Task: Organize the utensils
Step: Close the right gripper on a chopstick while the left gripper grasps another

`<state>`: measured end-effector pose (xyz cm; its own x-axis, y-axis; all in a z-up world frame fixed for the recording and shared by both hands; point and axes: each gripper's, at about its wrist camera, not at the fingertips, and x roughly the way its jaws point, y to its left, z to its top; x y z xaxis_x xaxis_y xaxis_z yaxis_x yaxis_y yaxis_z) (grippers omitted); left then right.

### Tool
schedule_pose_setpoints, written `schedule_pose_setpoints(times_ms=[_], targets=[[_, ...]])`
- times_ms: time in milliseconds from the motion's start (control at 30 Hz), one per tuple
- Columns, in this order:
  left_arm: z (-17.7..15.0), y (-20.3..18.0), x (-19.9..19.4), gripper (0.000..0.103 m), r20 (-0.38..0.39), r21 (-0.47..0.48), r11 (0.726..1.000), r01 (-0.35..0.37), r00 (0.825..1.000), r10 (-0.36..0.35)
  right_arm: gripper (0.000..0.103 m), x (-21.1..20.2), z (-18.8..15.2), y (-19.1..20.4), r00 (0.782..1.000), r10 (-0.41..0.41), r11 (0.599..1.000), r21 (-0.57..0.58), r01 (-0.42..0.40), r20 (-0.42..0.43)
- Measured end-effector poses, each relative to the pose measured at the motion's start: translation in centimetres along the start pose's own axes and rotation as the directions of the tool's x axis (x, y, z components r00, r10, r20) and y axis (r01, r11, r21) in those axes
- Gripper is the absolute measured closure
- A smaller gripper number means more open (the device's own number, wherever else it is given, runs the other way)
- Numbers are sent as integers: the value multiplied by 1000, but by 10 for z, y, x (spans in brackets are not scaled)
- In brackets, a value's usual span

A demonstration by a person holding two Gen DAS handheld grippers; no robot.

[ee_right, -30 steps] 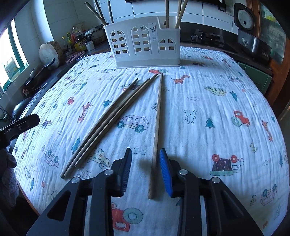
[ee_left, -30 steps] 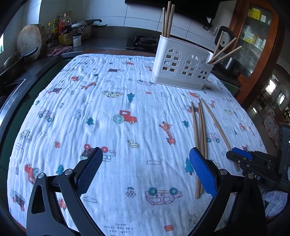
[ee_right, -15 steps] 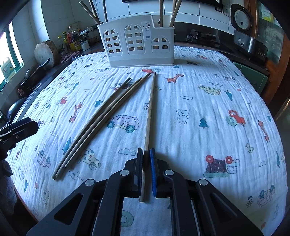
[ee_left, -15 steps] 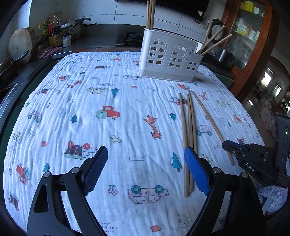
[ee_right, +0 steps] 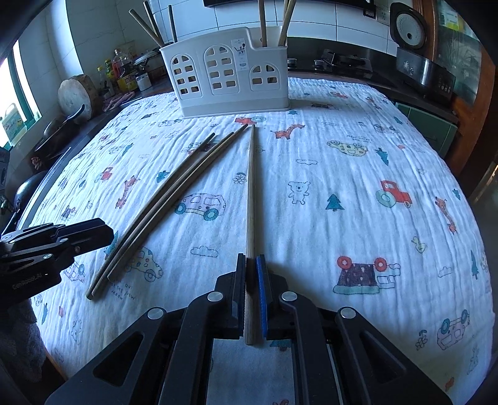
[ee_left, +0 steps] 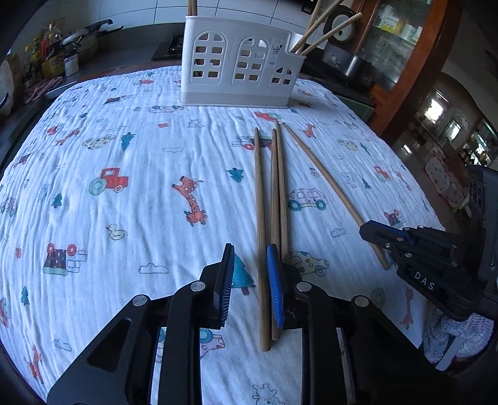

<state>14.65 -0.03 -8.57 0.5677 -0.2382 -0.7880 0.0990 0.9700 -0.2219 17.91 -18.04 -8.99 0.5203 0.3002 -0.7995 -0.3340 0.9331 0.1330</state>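
Note:
Several wooden chopsticks lie on the printed cloth in front of a white utensil holder, which has more chopsticks standing in it. My left gripper is closing around the leftmost chopstick. That stick lies between the jaws, close to the right pad, with a gap to the left pad. Two more chopsticks lie just to its right. My right gripper is shut on a single chopstick, which still rests on the cloth. It is also in the left wrist view as the right gripper.
A white cloth with cartoon prints covers the table. My left gripper shows beside three chopsticks. Bottles and a pot stand on the back counter, a rice cooker at the back right. The table edge drops off on both sides.
My left gripper moved forward and to the right over the leftmost chopstick, and its jaws narrowed from wide open. My right gripper closed on the single chopstick and stayed in place.

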Motion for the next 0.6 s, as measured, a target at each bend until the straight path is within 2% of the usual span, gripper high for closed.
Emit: schedule_pose_setpoints(times_ms=[167, 600], targets=[[2, -3, 8, 90, -19, 17, 1000, -1, 1000, 1, 96, 0, 0, 0, 1000, 5, 1000, 0, -5, 3], [-2, -9, 16, 91, -49, 21, 1000, -11, 999, 12, 96, 0, -1, 0, 1000, 7, 1000, 0, -7, 7]])
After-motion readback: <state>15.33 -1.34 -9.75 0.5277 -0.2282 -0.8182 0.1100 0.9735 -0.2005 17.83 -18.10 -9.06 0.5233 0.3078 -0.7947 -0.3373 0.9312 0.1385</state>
